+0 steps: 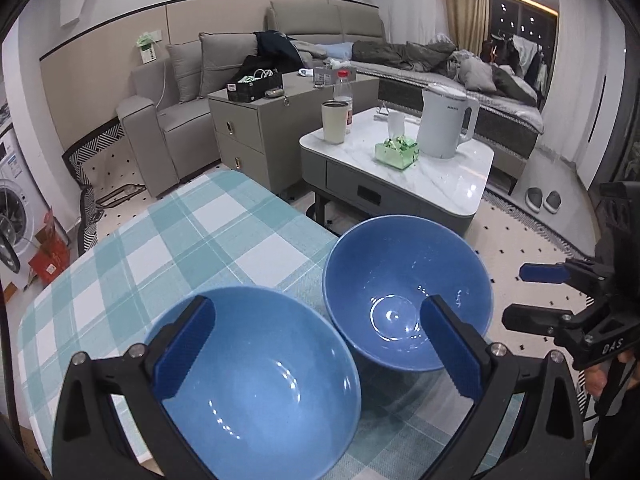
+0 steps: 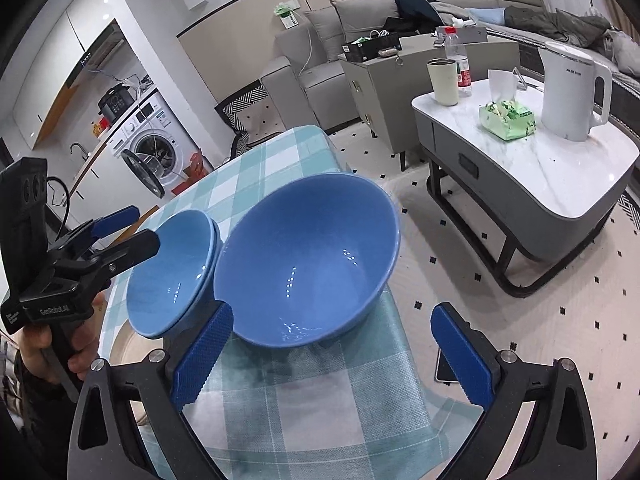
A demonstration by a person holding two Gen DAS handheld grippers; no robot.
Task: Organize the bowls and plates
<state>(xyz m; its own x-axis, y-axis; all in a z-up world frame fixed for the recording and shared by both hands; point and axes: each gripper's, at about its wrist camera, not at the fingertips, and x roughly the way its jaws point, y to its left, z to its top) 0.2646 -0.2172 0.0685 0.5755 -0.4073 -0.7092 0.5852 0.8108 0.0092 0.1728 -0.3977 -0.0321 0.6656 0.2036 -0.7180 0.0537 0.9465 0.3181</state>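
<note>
Two blue bowls stand side by side on the checked tablecloth (image 1: 160,240). The left bowl (image 1: 256,364) (image 2: 176,276) shows a double rim in the right wrist view, like a stack of two. The wider right bowl (image 1: 404,296) (image 2: 308,260) sits by the table's right edge. My left gripper (image 1: 320,344) (image 2: 134,230) is open, one finger over each bowl, holding nothing. My right gripper (image 2: 334,356) (image 1: 532,296) is open just short of the right bowl's near rim, with only cloth between its pads.
Right of the table stands a marble coffee table (image 2: 560,168) with a white kettle (image 2: 572,92), a green tissue pack (image 2: 508,120), a cup and a bottle. A sofa (image 1: 168,108) and cabinet are behind. A washing machine (image 2: 156,148) is at the left, and a phone (image 2: 444,368) lies on the floor.
</note>
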